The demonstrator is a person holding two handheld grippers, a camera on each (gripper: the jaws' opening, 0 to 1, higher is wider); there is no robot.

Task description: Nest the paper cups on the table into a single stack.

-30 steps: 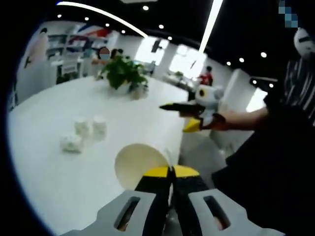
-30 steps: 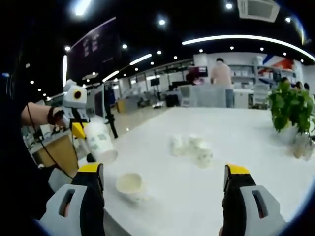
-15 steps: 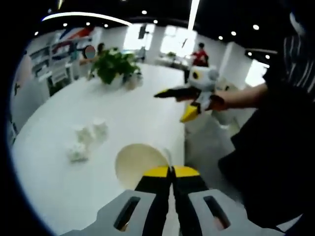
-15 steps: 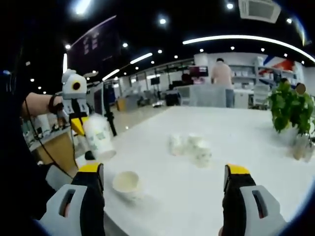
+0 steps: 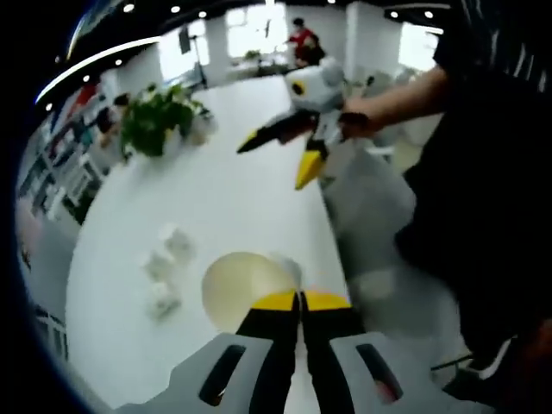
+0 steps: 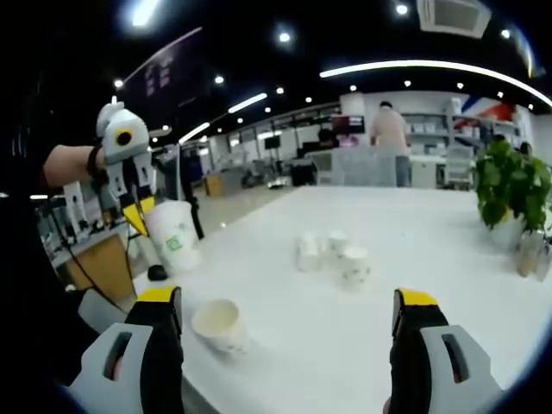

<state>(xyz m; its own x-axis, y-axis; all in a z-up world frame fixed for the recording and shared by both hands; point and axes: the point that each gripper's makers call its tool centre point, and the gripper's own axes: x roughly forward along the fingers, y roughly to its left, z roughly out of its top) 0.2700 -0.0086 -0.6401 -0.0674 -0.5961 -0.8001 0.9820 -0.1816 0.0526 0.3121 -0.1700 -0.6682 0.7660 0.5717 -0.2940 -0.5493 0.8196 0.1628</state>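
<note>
Between the left gripper (image 5: 300, 297) jaws, clamped tight: held cup (image 5: 244, 289), now lifted higher and tilted upright. Right gripper (image 6: 289, 312) gapes wide, empty, lone cup (image 6: 218, 324) beside its left jaw, cup cluster (image 6: 332, 256) ahead. Nesting next, likely.

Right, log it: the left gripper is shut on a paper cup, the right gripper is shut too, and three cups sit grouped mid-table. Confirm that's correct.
One part is wrong: the right gripper is open, its jaws standing wide apart in the right gripper view. The rest stands: the left gripper is shut on a paper cup, and three cups sit grouped mid-table.
</note>
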